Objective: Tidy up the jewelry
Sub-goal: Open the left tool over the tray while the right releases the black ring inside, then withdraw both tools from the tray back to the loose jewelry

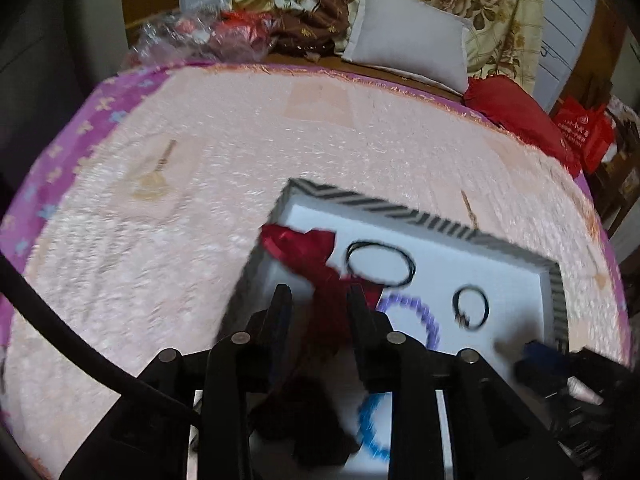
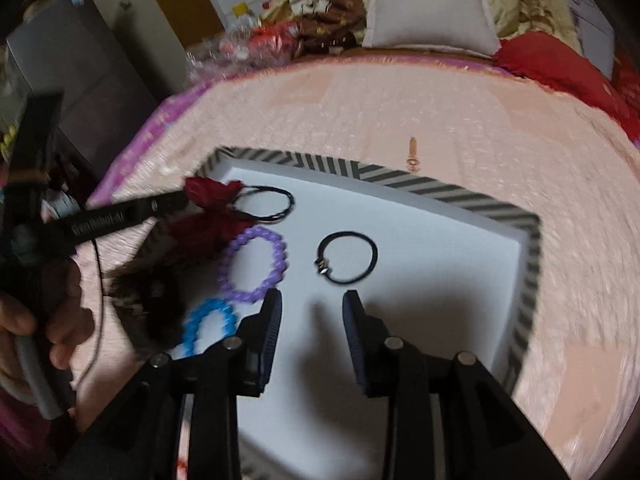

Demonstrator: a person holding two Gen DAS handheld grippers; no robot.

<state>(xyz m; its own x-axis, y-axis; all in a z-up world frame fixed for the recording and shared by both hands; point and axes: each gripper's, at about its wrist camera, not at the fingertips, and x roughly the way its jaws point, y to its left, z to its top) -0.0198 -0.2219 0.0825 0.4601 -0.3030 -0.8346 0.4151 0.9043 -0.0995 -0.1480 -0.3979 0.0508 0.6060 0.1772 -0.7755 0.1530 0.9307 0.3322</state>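
Tray [image 2: 400, 184], white floor and striped rim, sits on the pink bed cover [image 2: 440, 112]; it's the sorting spot, so everything lands inside it. Left gripper [image 1: 320, 296] hangs over the tray's 9 o'clock corner with the red fabric piece [image 1: 304, 248] lying between its fingers; the fingers stand part-open and I see no pad pressing on the cloth, so I read this as a release, not a hold. The blur makes contact hard to rule out. A dark fluffy piece [image 2: 148, 300] lies at 7 o'clock of the red one, half over the tray edge. Right gripper [image 2: 310, 316] hovers at the tray's 6 o'clock side, fingers moderately apart, nothing between them. Just past its tips at 12 o'clock lies the black hair tie with metal clasp [image 2: 347, 258]; purple bead bracelet [image 2: 250, 264] at 10 o'clock, blue coil bracelet [image 2: 208, 324] at 9 o'clock beside the left finger, thin black loop [image 2: 266, 202] further up at 11 o'clock. Items lie spread flat and apart, likely so each can be picked singly. A hand [image 2: 60, 320] grips the left tool's handle.
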